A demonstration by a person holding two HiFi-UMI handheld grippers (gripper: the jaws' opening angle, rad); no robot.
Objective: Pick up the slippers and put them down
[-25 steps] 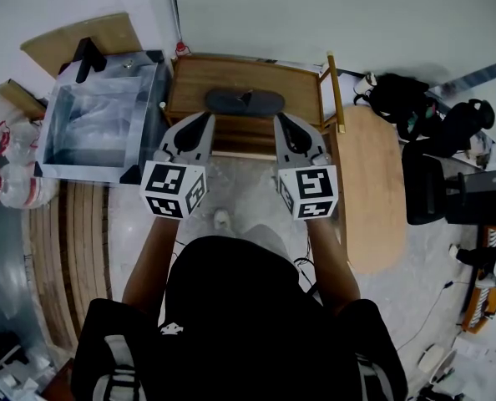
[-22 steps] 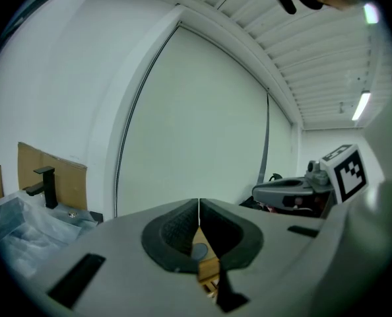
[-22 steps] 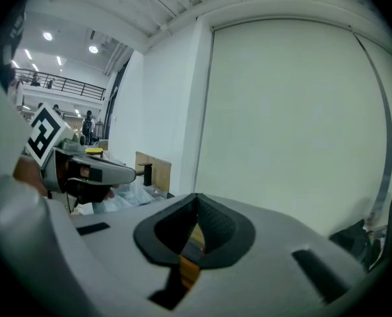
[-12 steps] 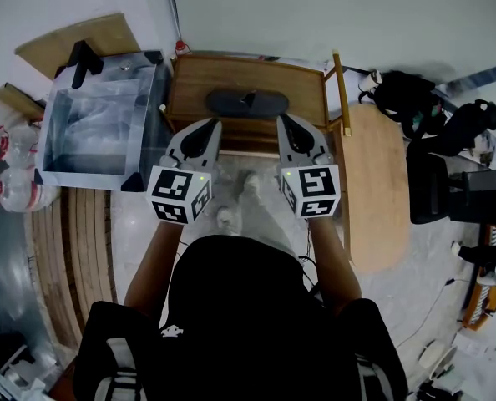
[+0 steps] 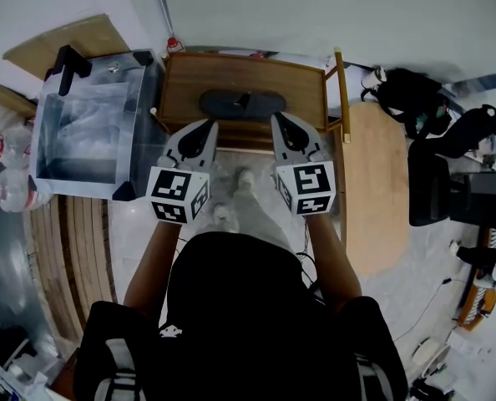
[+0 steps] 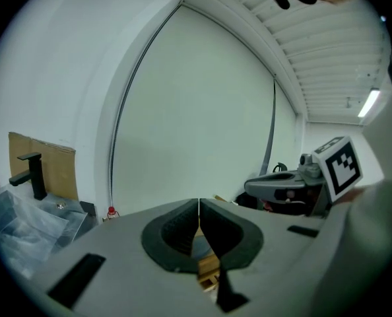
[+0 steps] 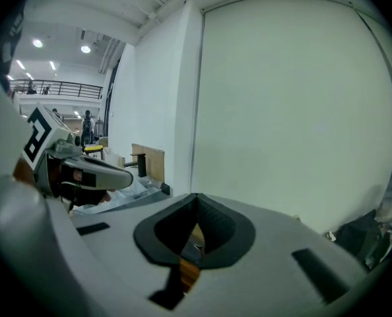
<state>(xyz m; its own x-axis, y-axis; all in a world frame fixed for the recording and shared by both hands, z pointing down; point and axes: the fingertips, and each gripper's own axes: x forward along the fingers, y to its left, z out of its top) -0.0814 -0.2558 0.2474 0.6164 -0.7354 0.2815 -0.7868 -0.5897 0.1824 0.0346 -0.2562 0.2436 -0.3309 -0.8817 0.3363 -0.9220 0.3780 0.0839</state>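
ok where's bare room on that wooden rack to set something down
Bare board lies either side of the dark slippers on the wooden rack: left toward the clear bin, right toward the upright rail. The front edge is crowded by the left gripper and right gripper.

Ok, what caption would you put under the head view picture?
Left gripper and right gripper, both shut, point toward dark slippers on a wooden rack.

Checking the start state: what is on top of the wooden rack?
Dark slippers lie across the top board of the wooden rack; whether it is one or a pair I cannot tell. Anything below that board is covered by it.
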